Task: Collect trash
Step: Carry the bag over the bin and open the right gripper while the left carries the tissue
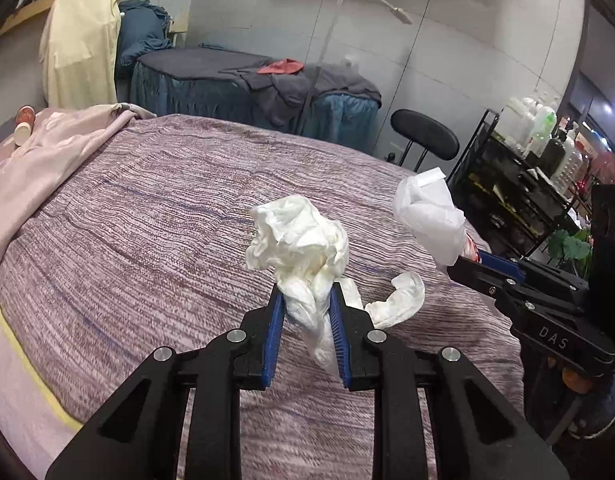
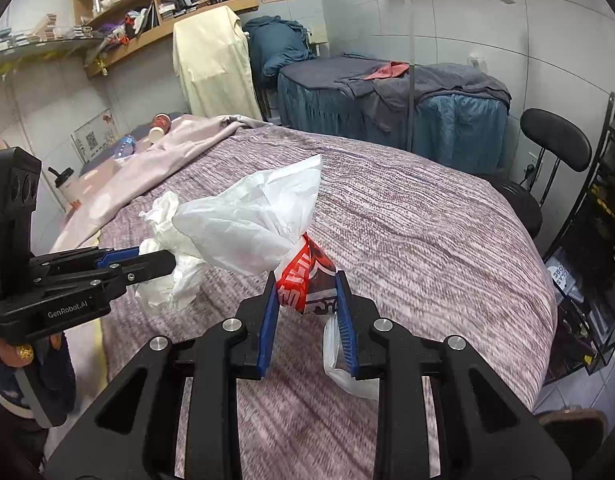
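My left gripper (image 1: pixel 307 300) is shut on a crumpled white tissue wad (image 1: pixel 299 236), held up over the purple striped bedspread (image 1: pixel 147 208); a loose end of it (image 1: pixel 399 296) trails to the right. The same left gripper (image 2: pixel 163 260) shows from the side in the right wrist view, with the tissue wad (image 2: pixel 167 280) bunched at its tip. My right gripper (image 2: pixel 307 292) is shut on a white plastic bag with a red printed part (image 2: pixel 259 216), lifted above the bed. From the left wrist view the right gripper (image 1: pixel 467 258) sits at the right with the bag (image 1: pixel 427 212) sticking up.
Red paper cups (image 2: pixel 160 126) and a plastic bottle (image 2: pixel 125 146) lie on the pink blanket (image 2: pixel 155 164) at the bed's far left. A black stool (image 2: pixel 555 140) and a black shelf rack (image 1: pixel 519 184) stand right of the bed. A blue massage table (image 2: pixel 387 96) is behind.
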`<state>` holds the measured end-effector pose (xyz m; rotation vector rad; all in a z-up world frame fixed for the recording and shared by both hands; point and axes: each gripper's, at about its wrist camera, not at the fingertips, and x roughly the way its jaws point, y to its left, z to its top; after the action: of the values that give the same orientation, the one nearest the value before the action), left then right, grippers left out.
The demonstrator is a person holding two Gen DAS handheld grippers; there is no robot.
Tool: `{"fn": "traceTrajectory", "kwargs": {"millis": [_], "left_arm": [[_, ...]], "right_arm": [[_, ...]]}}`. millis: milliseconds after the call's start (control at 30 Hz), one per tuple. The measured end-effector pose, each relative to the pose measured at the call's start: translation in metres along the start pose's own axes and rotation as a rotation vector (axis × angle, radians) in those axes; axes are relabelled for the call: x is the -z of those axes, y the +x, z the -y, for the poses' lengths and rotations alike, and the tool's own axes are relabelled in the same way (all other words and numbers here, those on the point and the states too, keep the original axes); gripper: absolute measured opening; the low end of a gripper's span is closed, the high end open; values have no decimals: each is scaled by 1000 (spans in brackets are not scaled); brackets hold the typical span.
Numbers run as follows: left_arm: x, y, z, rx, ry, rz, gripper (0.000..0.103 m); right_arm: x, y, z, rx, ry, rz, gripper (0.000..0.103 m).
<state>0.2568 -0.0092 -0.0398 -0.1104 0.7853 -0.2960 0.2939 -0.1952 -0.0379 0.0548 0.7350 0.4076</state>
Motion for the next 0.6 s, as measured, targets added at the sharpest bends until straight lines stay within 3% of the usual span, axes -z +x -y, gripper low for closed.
{"fn": "traceTrajectory", "kwargs": {"millis": [600], "left_arm": [[50, -72, 50, 84, 59, 98, 23]], "right_arm": [[70, -105, 0, 23, 44, 113, 28]]}}
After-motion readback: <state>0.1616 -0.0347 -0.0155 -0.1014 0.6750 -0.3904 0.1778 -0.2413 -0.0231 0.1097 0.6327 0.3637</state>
